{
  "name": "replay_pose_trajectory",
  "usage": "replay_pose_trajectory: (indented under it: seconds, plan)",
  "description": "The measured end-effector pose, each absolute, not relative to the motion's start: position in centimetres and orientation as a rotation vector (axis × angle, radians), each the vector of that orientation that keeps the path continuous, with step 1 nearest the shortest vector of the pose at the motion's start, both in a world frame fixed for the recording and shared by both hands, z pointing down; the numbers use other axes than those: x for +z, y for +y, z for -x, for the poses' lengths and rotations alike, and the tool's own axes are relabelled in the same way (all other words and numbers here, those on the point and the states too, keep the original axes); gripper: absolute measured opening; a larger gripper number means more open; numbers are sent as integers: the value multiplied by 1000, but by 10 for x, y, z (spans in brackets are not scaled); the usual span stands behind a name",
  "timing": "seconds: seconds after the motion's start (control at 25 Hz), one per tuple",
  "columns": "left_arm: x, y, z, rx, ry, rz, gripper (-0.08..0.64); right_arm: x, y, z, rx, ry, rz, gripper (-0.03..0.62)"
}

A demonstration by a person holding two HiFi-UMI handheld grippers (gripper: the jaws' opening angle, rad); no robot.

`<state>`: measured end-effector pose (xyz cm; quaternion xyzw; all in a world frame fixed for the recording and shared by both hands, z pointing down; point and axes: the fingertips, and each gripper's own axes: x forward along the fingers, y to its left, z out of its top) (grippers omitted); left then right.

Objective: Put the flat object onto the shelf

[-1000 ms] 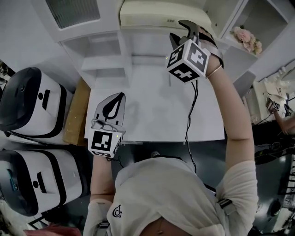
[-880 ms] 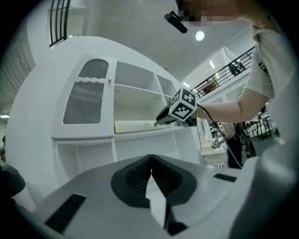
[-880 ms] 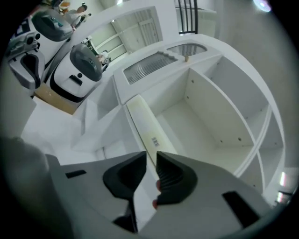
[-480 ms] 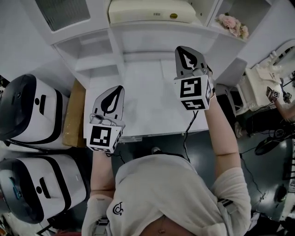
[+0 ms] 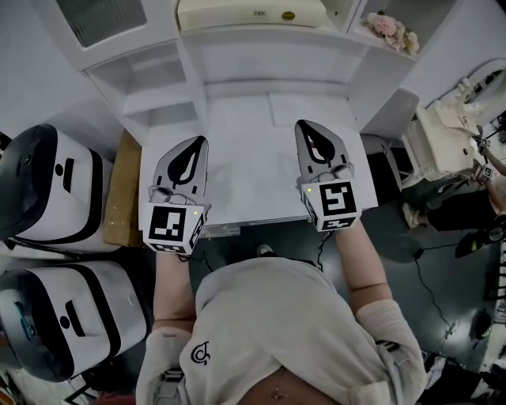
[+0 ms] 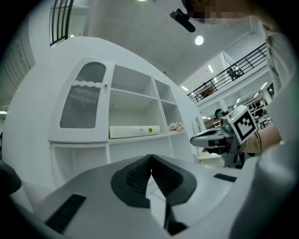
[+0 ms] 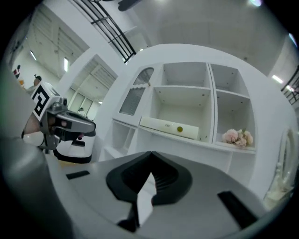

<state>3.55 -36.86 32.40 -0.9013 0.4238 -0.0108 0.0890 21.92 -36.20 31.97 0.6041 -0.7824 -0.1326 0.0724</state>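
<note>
Along the far edge of the white tabletop (image 5: pixel 253 170) stands a white shelf unit (image 5: pixel 198 75), and the flat object (image 5: pixel 251 13), a long cream-coloured slab with a small yellow dot on its front, lies on the board of the unit's wide middle compartment, well apart from both tools. A bunch of pink flowers (image 5: pixel 389 30) sits in the narrower compartment just to its right, and a door with a ribbed grille (image 6: pixel 84 102) closes the upper left compartment. The left hand-held gripper (image 5: pixel 198 144) hovers over the near left part of the tabletop, pointing toward the far edge, with its marker cube (image 5: pixel 174 229) over the near edge. Its jaws are pressed together tip to tip with nothing between them. The right hand-held gripper (image 5: pixel 308 130) hovers over the near right part of the tabletop, roughly level with the left one and pointing the same way, its marker cube (image 5: pixel 336 206) also over the near edge. Its jaws are likewise pressed together and pinch nothing. The stretch of tabletop between the two tools and the shelf unit is bare. Beyond the left edge of the tabletop lies a brown panel (image 5: pixel 122 190), and past it stand two rounded white-and-black machines (image 5: pixel 47 186).
</note>
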Motion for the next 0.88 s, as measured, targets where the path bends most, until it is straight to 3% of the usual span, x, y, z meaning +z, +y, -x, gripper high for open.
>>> replay_pose_trajectory:
  seconds: [0.52, 0.88]
  plan:
    - [325, -362, -48, -26, 1273, 2675, 14, 347, -340, -230, -213, -2475, -1835, 5]
    - [330, -362, -52, -17, 1308, 2687, 14, 353, -346, -230, -279, -2428, -1784, 5]
